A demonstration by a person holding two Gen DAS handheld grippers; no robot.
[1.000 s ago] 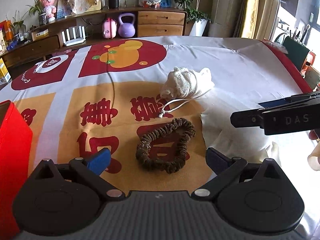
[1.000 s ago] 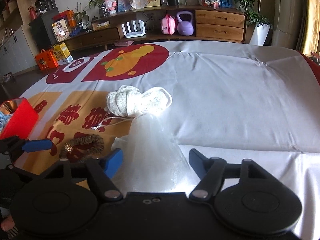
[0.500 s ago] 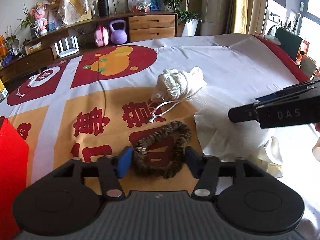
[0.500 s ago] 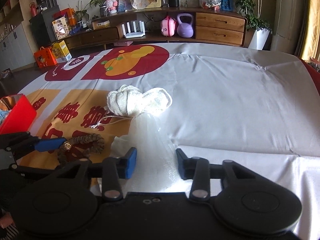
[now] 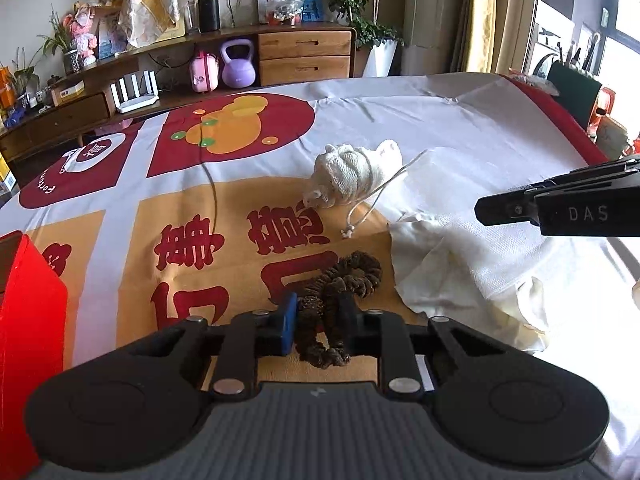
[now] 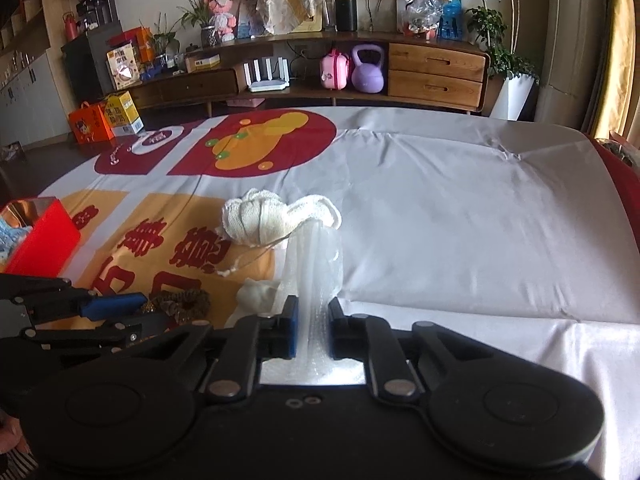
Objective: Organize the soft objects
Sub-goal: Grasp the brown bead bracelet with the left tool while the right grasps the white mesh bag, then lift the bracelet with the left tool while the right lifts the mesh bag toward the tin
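A brown ruffled scrunchie (image 5: pixel 344 280) lies on the printed cloth. My left gripper (image 5: pixel 316 320) is closing on its near part, and the pads squeeze it. A white mesh cloth (image 6: pixel 316 264) rises bunched between the pads of my right gripper (image 6: pixel 312 330), whose jaws are closing and pinch it. The same cloth (image 5: pixel 472 256) spreads at the right of the left wrist view, under the right gripper's fingers (image 5: pixel 560 208). A white knitted pouch (image 5: pixel 352 176) (image 6: pixel 260 220) with a drawstring lies just beyond both.
A red box (image 5: pixel 28 320) (image 6: pixel 40 240) stands at the left edge of the table. The tablecloth (image 6: pixel 460 208) is white at the right and printed red and orange at the left. A wooden sideboard (image 6: pixel 432 68) with clutter stands behind.
Both grippers' jaws have come together from wide apart. The left now pinches the scrunchie, which has crumpled. The right now pinches the mesh cloth, which has bunched up.
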